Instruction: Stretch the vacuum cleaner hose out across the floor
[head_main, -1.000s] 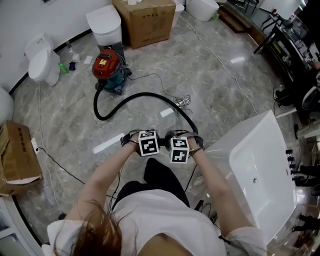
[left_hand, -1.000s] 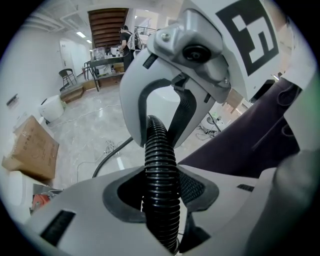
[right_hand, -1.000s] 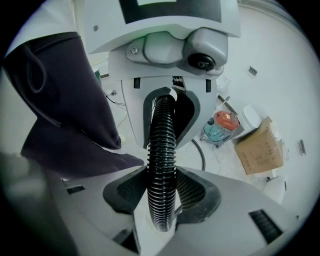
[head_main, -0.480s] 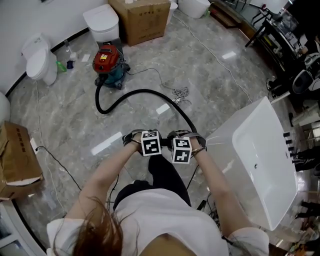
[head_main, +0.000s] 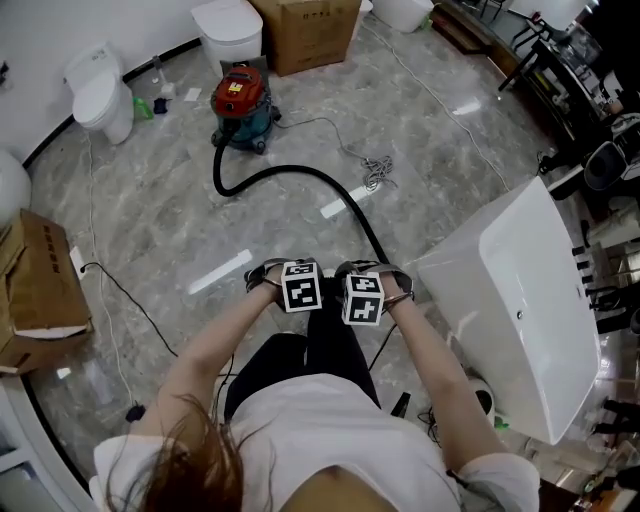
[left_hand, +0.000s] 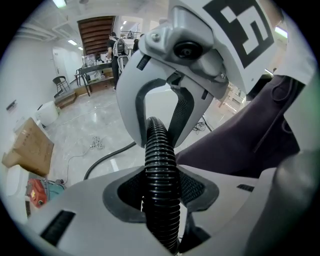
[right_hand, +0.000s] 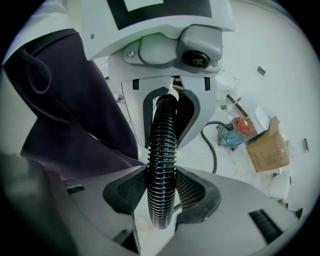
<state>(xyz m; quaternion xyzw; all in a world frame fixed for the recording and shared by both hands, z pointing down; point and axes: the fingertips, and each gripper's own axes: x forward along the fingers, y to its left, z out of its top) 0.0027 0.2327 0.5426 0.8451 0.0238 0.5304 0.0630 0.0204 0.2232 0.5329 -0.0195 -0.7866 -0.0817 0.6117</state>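
Observation:
A red and teal vacuum cleaner (head_main: 243, 105) stands on the marble floor at the far side. Its black ribbed hose (head_main: 300, 172) curves from the cleaner's base across the floor and up to my hands. My left gripper (head_main: 300, 285) and right gripper (head_main: 362, 297) are side by side, jaws facing each other. In the left gripper view the hose (left_hand: 161, 170) runs between the pads of the left gripper (left_hand: 161, 189), which press on it. The right gripper (right_hand: 161, 189) is clamped the same way on the hose (right_hand: 162, 160), with the vacuum cleaner (right_hand: 235, 131) beyond.
A white bathtub (head_main: 520, 310) stands close on the right. A cardboard box (head_main: 45, 290) lies at the left, with a toilet (head_main: 100, 95) and another box (head_main: 310, 30) at the back. A coiled cord (head_main: 378, 170) and a thin cable (head_main: 120, 300) lie on the floor.
The vacuum cleaner now appears farther from my hands, and the hose's loop near it has opened into a flatter curve. Both grippers keep their hold, side by side.

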